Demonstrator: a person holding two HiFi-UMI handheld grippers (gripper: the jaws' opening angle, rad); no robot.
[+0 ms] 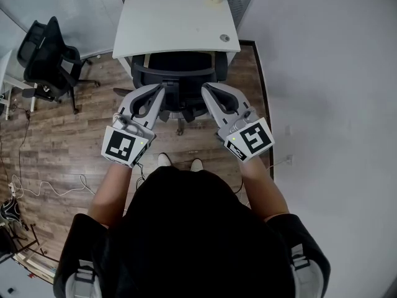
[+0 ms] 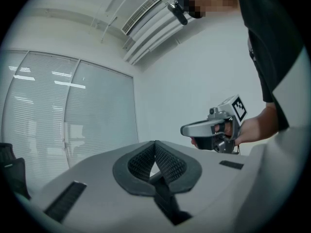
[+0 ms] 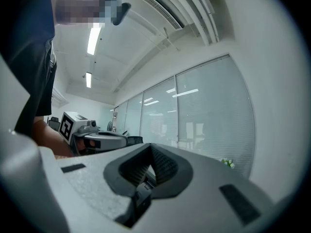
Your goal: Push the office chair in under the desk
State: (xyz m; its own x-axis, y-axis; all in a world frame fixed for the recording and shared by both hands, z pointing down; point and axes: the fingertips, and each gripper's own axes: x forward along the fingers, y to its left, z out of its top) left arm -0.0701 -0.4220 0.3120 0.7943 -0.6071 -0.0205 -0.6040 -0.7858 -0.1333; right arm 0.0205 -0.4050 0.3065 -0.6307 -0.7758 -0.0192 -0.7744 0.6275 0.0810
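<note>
Our left gripper (image 1: 160, 90) and right gripper (image 1: 205, 89), closed on nothing, should press the office chair (image 1: 180, 67) evenly so we roll it straight under the desk (image 1: 177, 23).

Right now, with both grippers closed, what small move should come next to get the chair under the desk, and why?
Probably ease both grippers forward onto the backrest and push evenly. The left gripper and right gripper, both shut, point at the office chair from behind; its back stands outside the desk edge. Whether they touch is unclear.
</note>
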